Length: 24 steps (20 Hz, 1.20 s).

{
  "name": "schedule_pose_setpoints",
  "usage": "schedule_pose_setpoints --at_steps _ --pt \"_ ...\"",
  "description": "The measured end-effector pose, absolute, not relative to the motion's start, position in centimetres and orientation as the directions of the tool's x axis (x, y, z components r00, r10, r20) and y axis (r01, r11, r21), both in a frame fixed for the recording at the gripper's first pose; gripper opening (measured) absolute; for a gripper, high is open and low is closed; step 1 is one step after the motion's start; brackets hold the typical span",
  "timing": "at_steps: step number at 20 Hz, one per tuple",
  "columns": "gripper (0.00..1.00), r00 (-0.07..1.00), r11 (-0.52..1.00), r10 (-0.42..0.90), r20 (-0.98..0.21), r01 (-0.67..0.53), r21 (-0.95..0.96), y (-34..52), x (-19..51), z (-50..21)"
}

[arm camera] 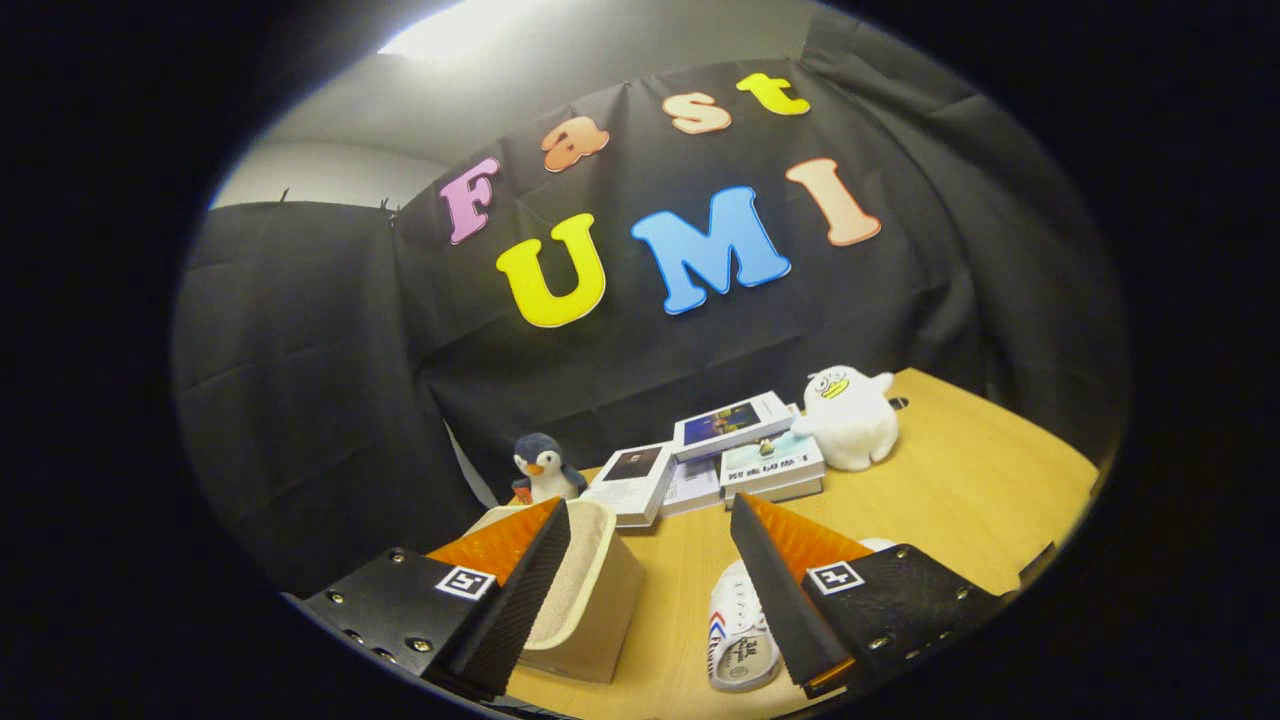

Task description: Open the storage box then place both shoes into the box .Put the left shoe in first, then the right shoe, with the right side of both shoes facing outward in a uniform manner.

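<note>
Your fingers [640, 590] are spread wide with nothing in them, so drop down onto the white sneaker [742, 625] lying on the worktop [950, 490] just right of the beige storage box [590, 600], and pinch its side wall squarely before lifting.
</note>
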State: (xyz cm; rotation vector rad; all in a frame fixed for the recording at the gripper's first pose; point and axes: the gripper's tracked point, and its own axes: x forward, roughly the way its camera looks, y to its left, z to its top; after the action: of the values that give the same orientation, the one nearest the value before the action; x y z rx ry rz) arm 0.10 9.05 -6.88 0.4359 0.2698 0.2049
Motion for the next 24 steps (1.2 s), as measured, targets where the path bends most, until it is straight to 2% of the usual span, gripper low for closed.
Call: schedule_pose_setpoints --at_steps 7,15,24 --pt "0.98 0.877 0.753 0.382 -0.291 -0.113 0.648 12.7 -0.5 -10.3" --pt "0.96 0.794 0.575 0.500 -0.346 -0.005 0.818 16.0 -1.0 -14.1" --pt "0.95 0.684 0.389 0.652 -0.328 0.069 0.918 20.8 -1.8 -15.6"
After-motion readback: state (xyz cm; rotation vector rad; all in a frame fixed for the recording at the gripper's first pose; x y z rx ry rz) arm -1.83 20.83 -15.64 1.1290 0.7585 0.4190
